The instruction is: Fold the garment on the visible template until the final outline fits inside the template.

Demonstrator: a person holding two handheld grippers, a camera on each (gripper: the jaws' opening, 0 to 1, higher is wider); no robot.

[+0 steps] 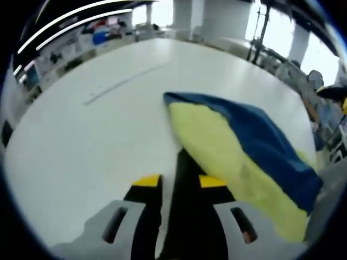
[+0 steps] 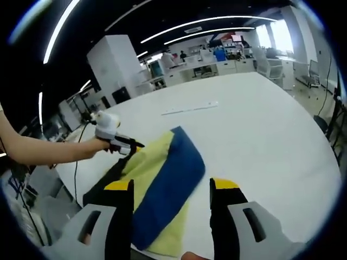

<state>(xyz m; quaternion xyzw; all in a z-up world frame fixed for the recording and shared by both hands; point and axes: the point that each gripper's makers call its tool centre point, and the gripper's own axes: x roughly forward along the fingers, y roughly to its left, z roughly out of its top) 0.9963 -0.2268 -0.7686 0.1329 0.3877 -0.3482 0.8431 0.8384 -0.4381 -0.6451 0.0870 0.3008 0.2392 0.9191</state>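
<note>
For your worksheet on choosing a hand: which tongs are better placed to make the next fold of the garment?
Probably the left tongs: they sit at the garment's edge, seemingly with black fabric between the jaws. The right tongs hang open above the white table, holding nothing.

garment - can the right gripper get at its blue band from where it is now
Probably yes: the right gripper has open jaws, and the garment lies on the white table right between them, with nothing in between.

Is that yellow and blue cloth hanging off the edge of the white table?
No: in the right gripper view the garment lies flat on the white table, with bare tabletop beyond it.
</note>
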